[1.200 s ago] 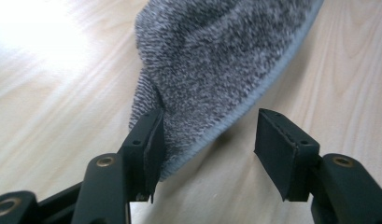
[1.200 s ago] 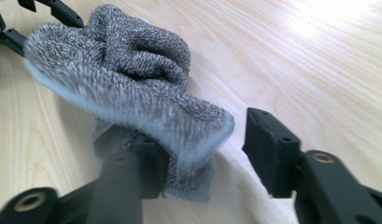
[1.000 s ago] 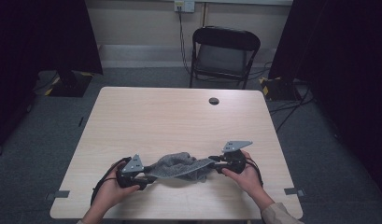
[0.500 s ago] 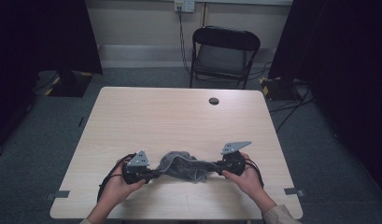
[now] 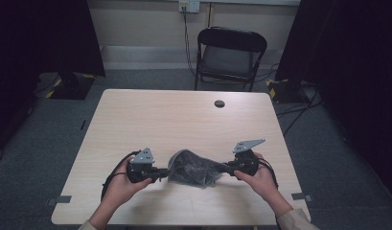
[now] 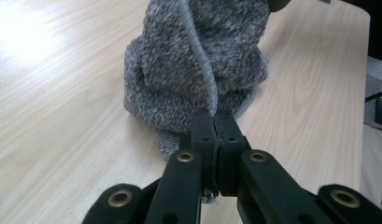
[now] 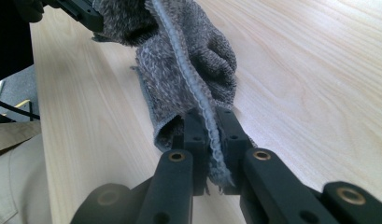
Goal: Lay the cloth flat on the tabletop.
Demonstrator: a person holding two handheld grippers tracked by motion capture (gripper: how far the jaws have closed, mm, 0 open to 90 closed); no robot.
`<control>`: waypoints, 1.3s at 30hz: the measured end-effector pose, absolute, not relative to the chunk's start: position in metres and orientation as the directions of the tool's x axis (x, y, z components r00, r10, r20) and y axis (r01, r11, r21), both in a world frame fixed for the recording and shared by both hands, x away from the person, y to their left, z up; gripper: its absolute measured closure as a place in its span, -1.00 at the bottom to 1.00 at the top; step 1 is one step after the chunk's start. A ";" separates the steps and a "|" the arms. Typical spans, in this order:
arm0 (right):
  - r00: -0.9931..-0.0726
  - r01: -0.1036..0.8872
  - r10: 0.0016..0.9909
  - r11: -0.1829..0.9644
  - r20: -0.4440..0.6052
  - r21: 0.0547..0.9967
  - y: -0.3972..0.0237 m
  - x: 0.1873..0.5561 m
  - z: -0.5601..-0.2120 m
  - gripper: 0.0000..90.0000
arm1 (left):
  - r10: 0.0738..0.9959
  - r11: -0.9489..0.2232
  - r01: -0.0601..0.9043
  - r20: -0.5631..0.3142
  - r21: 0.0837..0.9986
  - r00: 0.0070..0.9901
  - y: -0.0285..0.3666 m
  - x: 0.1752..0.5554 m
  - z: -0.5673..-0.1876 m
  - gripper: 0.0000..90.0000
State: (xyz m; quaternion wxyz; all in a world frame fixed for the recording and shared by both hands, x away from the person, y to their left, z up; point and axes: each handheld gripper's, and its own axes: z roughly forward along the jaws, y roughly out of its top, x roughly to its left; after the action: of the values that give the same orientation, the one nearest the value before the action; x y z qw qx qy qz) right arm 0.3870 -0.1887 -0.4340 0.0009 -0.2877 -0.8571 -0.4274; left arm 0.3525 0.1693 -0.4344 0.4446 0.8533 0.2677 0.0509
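Note:
A grey knitted cloth (image 5: 192, 167) hangs bunched between my two grippers, near the front edge of the wooden table (image 5: 184, 120). My left gripper (image 5: 161, 173) is shut on the cloth's left end. In the left gripper view its jaws (image 6: 215, 123) pinch a pale hem of the cloth (image 6: 198, 60), which rises in a heap on the wood. My right gripper (image 5: 223, 168) is shut on the right end. In the right gripper view a stitched seam of the cloth (image 7: 188, 65) runs between the closed jaws of this gripper (image 7: 208, 123).
A small black round cap (image 5: 219, 103) sits in the tabletop near the far edge. A black folding chair (image 5: 229, 55) stands beyond the table. Cables lie on the floor at the right (image 5: 299, 103). The person's hands (image 5: 119, 189) come in over the front edge.
The cloth lay flatter and more spread out on the table before. Both grippers have closed on its ends and risen a little, so it now sags bunched between them.

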 end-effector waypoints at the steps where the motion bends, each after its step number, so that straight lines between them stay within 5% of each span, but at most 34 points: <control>1: -0.834 0.495 0.493 0.467 0.248 0.733 -0.189 0.387 -0.432 0.89 | 0.501 -0.460 0.410 -0.151 0.788 0.852 0.169 0.353 -0.432 0.97; 20: -0.809 0.520 0.528 0.438 0.258 0.733 -0.197 0.396 -0.410 0.86 | 0.536 -0.454 0.407 -0.122 0.793 0.835 0.166 0.382 -0.403 0.97; 39: -0.765 0.589 0.566 0.422 0.307 0.689 -0.203 0.455 -0.405 0.83 | 0.572 -0.461 0.450 -0.132 0.765 0.809 0.158 0.457 -0.398 0.97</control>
State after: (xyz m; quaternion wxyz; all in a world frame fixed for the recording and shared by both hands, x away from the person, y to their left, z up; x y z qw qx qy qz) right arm 0.4548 -0.2027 -0.4047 0.0136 -0.3424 -0.8432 -0.4142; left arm 0.4568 0.1576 -0.3975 0.4236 0.8517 0.3002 0.0719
